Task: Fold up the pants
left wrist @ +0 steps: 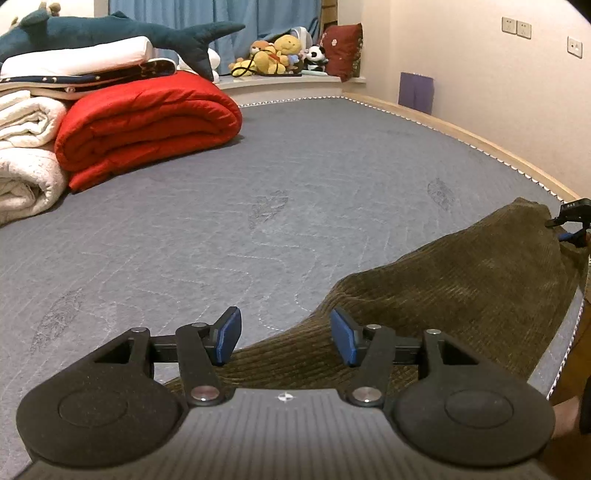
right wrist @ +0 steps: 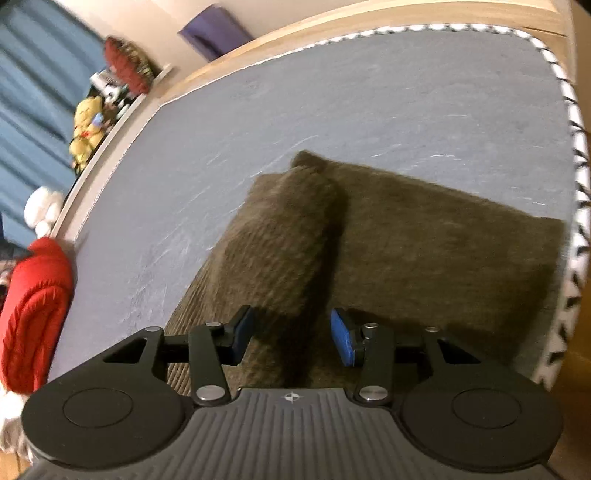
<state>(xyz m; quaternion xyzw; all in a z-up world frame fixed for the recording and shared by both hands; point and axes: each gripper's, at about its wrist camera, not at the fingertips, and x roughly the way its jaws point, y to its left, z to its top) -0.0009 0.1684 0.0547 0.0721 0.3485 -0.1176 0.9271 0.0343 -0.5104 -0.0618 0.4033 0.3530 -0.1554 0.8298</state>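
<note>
Olive-brown corduroy pants point(right wrist: 388, 236) lay folded at the near corner of a grey quilted mattress point(left wrist: 258, 177), close to its piped edge point(right wrist: 576, 155), as a person worked over them with two handheld grippers. In the right wrist view one layer lay over another, its raised fold running away from the camera, which suggested a first fold was already made and the cloth let go. The left gripper point(left wrist: 286, 334) hovered over the near end of the pants with its blue pads point(left wrist: 343, 336) parted about halfway and nothing pinched between them; cloth showed below the gap, and whether the tips brushed it could not be told. The right gripper point(right wrist: 291, 336) also stood part open above the fabric, gripping nothing, in a view blurred by motion. A dark tool part point(left wrist: 574, 218) at the far right of the left wrist view was probably that same gripper, beside the raised end of the garment. Next, by this reading, came a second fold: each gripper would need to close on an edge of the doubled cloth, catching both layers, and carry it across evenly. A red quilt point(left wrist: 147, 122), white blankets point(left wrist: 26, 147) and a plush shark point(left wrist: 110, 35) were stacked well apart at the far side
</note>
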